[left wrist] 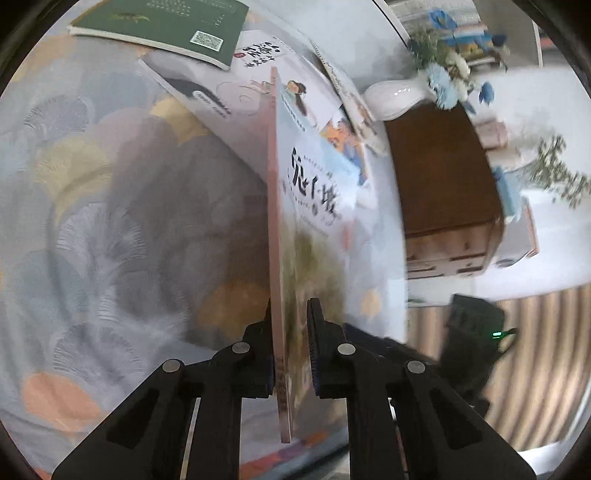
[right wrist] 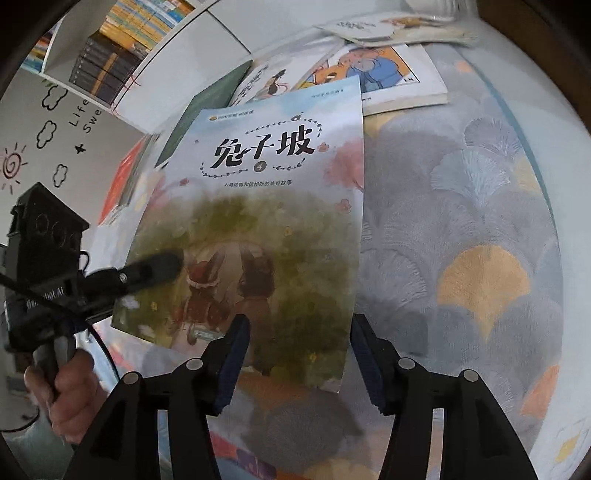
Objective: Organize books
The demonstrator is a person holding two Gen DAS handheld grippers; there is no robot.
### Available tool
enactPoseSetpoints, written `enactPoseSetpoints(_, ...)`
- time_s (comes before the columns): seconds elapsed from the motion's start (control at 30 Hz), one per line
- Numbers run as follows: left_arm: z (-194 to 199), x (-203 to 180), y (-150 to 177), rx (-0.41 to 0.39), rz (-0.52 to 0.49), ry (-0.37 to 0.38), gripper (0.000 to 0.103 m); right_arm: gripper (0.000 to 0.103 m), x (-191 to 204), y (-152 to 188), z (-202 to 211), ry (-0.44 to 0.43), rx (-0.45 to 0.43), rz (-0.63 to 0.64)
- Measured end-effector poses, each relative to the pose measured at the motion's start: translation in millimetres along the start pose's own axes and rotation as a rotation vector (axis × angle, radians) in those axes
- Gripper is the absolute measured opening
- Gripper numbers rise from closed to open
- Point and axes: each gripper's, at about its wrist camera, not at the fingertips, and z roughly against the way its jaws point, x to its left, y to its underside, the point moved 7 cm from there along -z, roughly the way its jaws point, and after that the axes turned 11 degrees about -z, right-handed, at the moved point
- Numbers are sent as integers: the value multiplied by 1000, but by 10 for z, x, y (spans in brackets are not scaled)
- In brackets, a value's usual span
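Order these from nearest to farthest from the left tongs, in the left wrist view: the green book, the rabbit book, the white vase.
1. Rabbit book: between the left tongs, on edge.
2. White vase: upper right, on the wooden cabinet.
3. Green book: top left, flat on the patterned cloth.

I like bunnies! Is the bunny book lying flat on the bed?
No, the bunny book is lifted off the patterned bedspread, and the left gripper holds it by one edge.
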Motion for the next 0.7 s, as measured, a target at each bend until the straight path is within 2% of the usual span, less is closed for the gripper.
enactPoseSetpoints(0.1,32,-70,-41,4,44,92,11,55,-101,-69,45,-30,9,-41)
enactPoseSetpoints(0.27,-19,-204,-104,20,127,185,10,55,-233,-68,106,-107,12,-123)
enactPoseSetpoints(0.33,-17,-250,-123,31,93,136,10,55,-277,-39,146,-122,-1,-146)
enactPoseSetpoints(0.4,-76,-316,-133,50,-4,17,10,57,-297,-27,170,-131,-6,-160)
enactPoseSetpoints(0.43,-104,-324,-126,61,-27,-18,10,57,-308,-13,181,-131,-12,-166)
enactPoseSetpoints(0.53,-204,-303,-75,89,-65,-84,10,57,-314,18,214,-133,-27,-171)
enactPoseSetpoints(0.6,-252,-296,-51,90,-63,-84,7,57,-288,23,264,-158,-33,-180)
enactPoseSetpoints(0.63,-266,-297,-51,86,-45,-58,7,57,-282,33,299,-174,-36,-184)
enactPoseSetpoints(0.7,-248,-301,-95,66,29,44,7,57,-290,27,347,-184,-38,-182)
